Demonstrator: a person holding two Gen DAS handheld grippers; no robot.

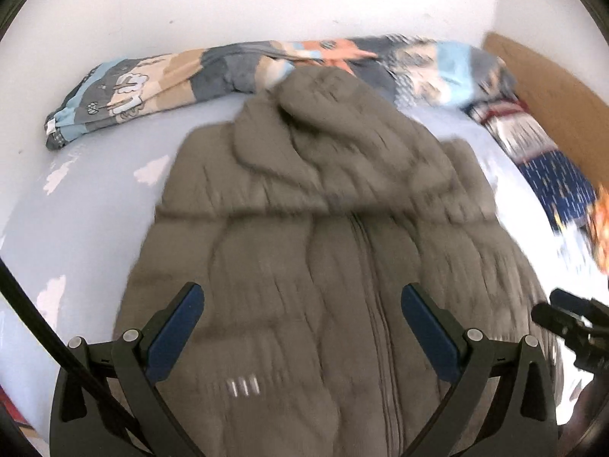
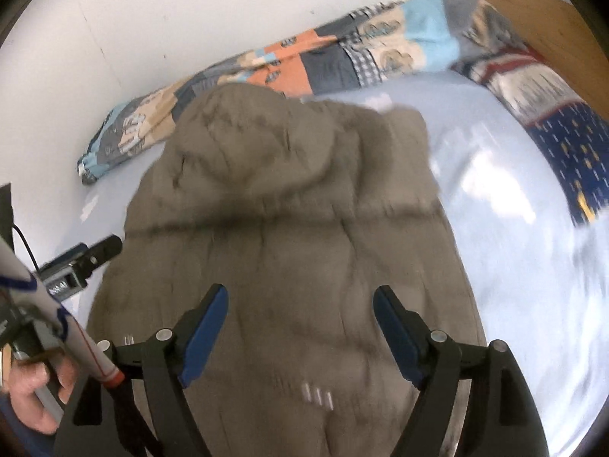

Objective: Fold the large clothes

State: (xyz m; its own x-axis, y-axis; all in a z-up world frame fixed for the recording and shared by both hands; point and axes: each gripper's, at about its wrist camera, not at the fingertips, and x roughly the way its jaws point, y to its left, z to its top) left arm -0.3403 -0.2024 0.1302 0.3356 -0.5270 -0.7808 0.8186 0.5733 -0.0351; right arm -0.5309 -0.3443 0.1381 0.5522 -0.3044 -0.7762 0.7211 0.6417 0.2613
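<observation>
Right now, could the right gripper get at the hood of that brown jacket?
Probably yes. The right gripper hangs over the jacket with its jaws open and empty, and nothing lies between it and the hood at the far end. It would just need to travel forward across the jacket's body.

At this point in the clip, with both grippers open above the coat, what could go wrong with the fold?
1. The puffy grey-brown quilted coat looks thick, so the left gripper or right gripper may pinch only the top layer.
2. The hood reaches the rolled patchwork blanket, so it could drag against it.
3. Both views are blurred, so a grab now may miss the hem.
</observation>
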